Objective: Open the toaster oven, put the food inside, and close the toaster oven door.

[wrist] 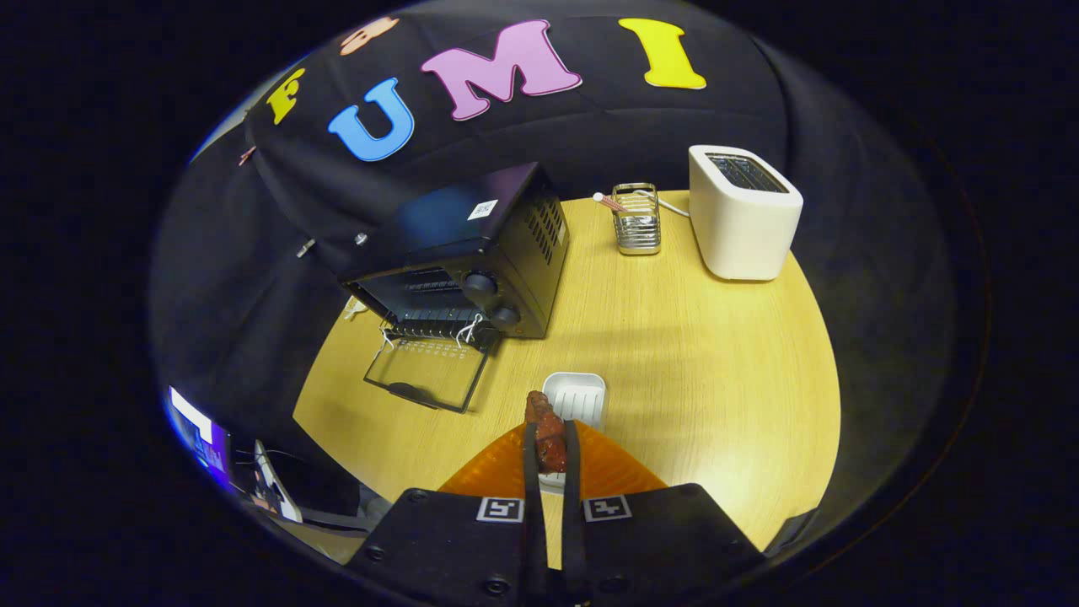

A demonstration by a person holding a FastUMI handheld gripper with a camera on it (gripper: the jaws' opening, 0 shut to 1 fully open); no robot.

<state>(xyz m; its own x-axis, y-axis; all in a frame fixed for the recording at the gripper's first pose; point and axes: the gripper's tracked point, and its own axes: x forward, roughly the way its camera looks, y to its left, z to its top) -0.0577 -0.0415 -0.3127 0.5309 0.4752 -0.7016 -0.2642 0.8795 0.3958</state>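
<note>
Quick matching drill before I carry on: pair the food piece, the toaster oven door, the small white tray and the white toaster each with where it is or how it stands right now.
Things:
1. food piece
2. toaster oven door
3. small white tray
4. white toaster

States or places:
A. folded down open, lying on the table in front of the oven
B. just ahead of the fingers, nothing in it
C. clamped between the fingers of the gripper
D. standing at the far side of the table, beside the wire rack

Pairs: 1-C, 2-A, 3-B, 4-D
</note>
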